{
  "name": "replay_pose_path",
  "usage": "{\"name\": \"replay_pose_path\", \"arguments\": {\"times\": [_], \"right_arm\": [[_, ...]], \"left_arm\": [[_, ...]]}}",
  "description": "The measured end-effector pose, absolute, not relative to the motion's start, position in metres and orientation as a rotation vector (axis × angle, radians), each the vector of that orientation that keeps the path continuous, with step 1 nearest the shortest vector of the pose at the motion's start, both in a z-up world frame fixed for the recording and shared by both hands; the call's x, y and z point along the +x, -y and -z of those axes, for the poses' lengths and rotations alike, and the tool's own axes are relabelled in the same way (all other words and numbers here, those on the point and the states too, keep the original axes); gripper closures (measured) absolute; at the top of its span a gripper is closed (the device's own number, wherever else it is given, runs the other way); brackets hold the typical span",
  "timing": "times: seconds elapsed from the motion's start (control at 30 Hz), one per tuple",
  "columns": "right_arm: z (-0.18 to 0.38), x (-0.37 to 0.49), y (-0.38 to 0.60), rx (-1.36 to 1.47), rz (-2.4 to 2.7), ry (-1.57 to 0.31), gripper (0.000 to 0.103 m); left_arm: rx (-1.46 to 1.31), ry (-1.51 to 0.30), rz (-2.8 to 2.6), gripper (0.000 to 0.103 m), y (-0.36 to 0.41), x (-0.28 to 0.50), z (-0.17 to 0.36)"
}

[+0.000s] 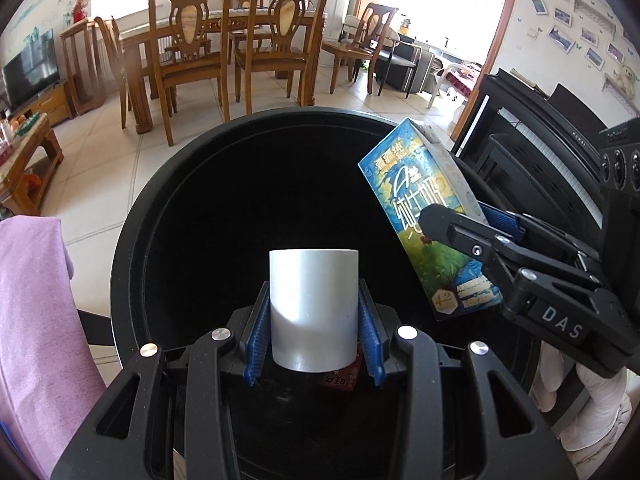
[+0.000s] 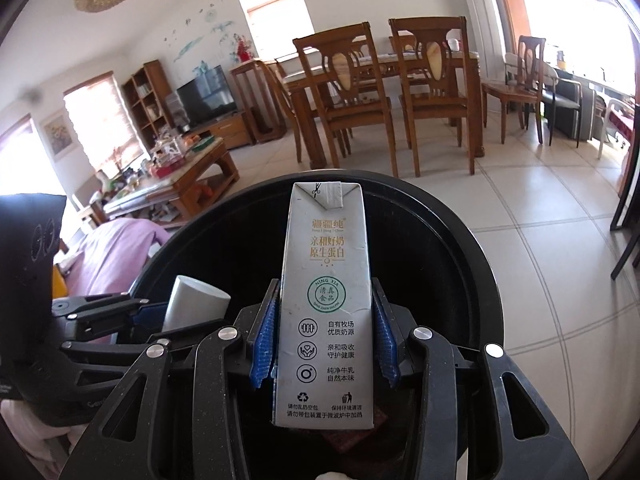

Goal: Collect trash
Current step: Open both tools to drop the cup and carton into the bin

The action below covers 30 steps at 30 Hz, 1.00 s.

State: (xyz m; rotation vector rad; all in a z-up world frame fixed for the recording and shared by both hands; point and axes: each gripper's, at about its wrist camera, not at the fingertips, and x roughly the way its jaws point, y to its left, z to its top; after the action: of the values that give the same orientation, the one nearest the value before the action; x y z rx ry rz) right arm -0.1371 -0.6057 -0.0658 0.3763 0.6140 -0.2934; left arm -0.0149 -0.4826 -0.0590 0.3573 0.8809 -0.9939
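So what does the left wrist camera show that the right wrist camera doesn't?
Only the left wrist view shows the milk carton's blue printed face, the black piano and a white-gloved hand.

Only the right wrist view shows the carton's grey text side, the cluttered coffee table and the bookshelf.

Both show the black bin, the left gripper shut on the white cup, the right gripper shut on the carton, and the dining chairs.
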Motion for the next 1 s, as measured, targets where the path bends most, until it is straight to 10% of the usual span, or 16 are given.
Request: {"name": "replay_pose_path", "arguments": {"times": [1.0], "right_arm": [[0.067, -0.134, 0.604, 0.350, 0.303, -0.622, 0.060]], "left_arm": [[0.360, -0.839, 1.004, 0.062, 0.478, -0.024, 0.055]]}}
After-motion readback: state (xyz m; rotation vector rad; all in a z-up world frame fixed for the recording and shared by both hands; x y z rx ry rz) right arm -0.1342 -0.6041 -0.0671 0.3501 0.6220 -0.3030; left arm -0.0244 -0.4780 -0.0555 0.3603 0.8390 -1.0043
